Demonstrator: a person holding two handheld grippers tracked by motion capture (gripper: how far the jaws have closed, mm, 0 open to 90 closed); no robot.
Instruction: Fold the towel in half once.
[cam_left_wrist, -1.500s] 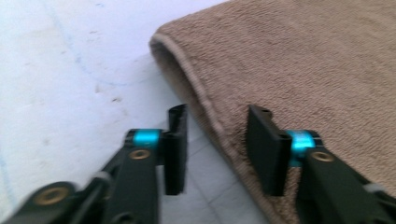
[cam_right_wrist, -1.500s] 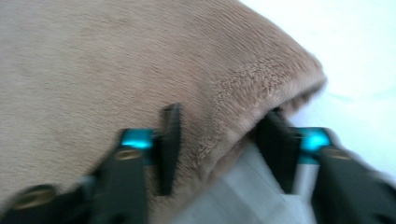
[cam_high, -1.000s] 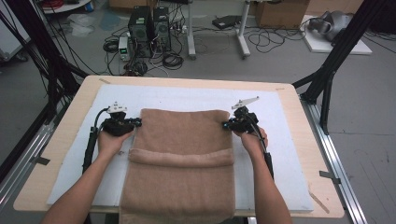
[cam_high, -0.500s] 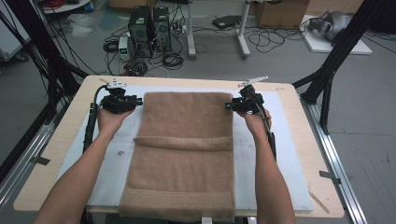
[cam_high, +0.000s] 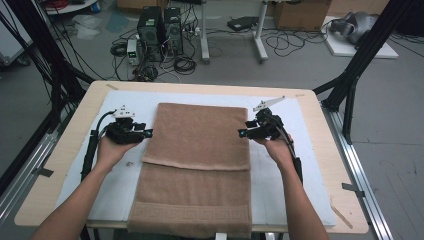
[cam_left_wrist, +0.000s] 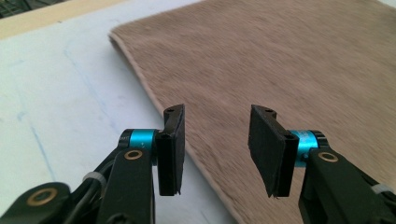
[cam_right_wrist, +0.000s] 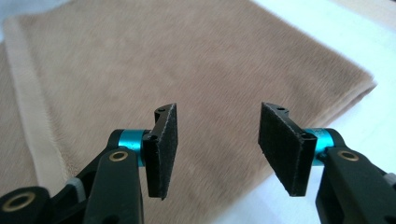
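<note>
The table (cam_high: 310, 107) carries a white mat (cam_high: 125, 107). The brown towel (cam_high: 200, 150) lies flat at the mat's centre, its near part folded over. The left gripper (cam_high: 146, 133) sits at the towel's left edge, the right gripper (cam_high: 242, 133) at its right edge. Both have just been opening; jaws apart, nothing between them.

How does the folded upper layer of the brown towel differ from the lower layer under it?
The upper layer lies on the far part of the towel and ends in a plain hem; the lower layer reaches the near table edge and hangs slightly over it. The lower layer carries a woven key-pattern band near its end; the upper layer shows none. Both are the same brown cloth and lie flat, about equally wide.
</note>
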